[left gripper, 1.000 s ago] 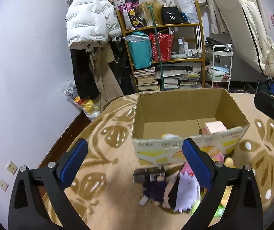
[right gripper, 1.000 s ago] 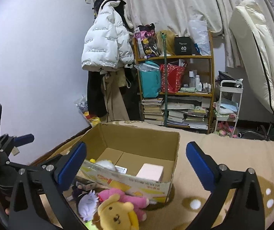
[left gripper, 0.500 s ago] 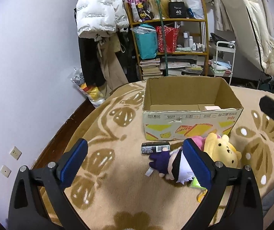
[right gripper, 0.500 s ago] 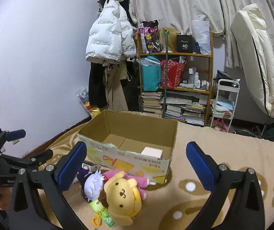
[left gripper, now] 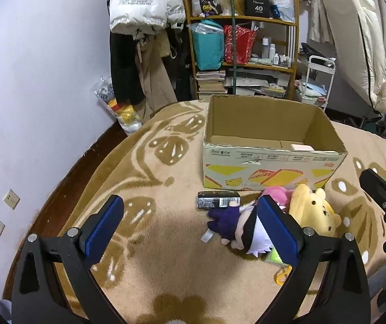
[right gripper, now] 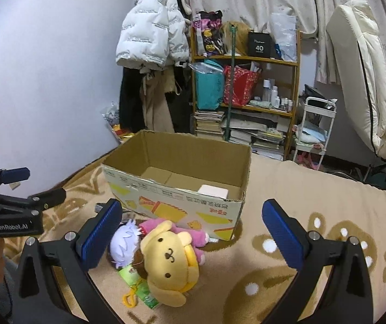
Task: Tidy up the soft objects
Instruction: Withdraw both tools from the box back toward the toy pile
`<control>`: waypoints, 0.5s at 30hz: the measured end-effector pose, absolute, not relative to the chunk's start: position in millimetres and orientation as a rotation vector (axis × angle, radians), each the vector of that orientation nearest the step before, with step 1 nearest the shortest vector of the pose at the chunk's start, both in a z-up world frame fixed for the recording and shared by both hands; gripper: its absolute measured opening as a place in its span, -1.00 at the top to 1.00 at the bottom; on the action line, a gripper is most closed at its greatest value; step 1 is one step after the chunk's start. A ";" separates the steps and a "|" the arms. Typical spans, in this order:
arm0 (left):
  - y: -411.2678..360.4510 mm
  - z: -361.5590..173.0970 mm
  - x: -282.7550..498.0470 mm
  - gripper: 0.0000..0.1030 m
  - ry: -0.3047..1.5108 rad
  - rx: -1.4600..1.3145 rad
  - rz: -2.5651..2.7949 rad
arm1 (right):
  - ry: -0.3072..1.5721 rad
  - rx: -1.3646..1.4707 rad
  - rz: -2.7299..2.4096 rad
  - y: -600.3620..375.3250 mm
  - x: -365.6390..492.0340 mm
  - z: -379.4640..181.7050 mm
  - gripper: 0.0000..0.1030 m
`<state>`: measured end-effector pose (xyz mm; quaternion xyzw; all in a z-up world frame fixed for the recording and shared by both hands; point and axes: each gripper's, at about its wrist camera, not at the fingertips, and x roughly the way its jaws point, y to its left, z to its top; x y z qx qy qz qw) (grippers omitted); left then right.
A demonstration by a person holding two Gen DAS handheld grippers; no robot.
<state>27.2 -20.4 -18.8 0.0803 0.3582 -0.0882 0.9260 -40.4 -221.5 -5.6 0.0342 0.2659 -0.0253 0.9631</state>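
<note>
An open cardboard box [left gripper: 271,172] [right gripper: 176,202] stands on the patterned blanket with a pale pink box [right gripper: 212,190] inside. In front of it lie a yellow dog plush [right gripper: 170,259] [left gripper: 313,210], a pink plush [right gripper: 190,235], a white-haired doll [left gripper: 244,229] [right gripper: 125,245], a green packet [right gripper: 139,287] and a black barcode box [left gripper: 218,199]. My left gripper [left gripper: 190,225] is open and empty, above the blanket left of the toys. My right gripper [right gripper: 191,233] is open and empty, above the plush pile.
A wooden shelf [right gripper: 247,86] with bags, books and bottles stands behind the box. Coats [right gripper: 152,40] hang at its left, a white cart [right gripper: 316,129] at its right. The bed edge and dark floor [left gripper: 68,178] lie to the left.
Both grippers have pulled back and risen from the box. The toys in front of the box have come fully into view. Both grippers stay open.
</note>
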 end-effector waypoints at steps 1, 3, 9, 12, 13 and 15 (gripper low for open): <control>-19.1 -20.3 32.2 -0.90 0.744 0.157 -0.179 | 0.543 0.070 -0.053 -221.6 -38.2 -6.9 -1.00; -15.6 -24.2 45.5 -0.90 0.768 0.139 -0.171 | 0.556 0.074 -0.052 -222.6 -33.7 -10.7 -1.00; -6.7 -41.1 77.2 -0.90 0.847 0.105 -0.146 | 0.609 0.081 -0.036 -221.1 -17.7 -25.5 -1.00; -7.3 -47.3 87.9 -0.90 0.869 0.117 -0.153 | 0.638 0.083 -0.029 -219.5 -10.8 -34.0 -1.00; -8.0 -49.2 90.4 -0.90 0.874 0.121 -0.159 | 0.647 0.085 -0.027 -217.7 -8.6 -36.6 -1.00; -9.8 -52.6 94.7 -0.90 0.881 0.129 -0.167 | 0.674 0.095 -0.023 -217.4 -2.9 -43.3 -1.00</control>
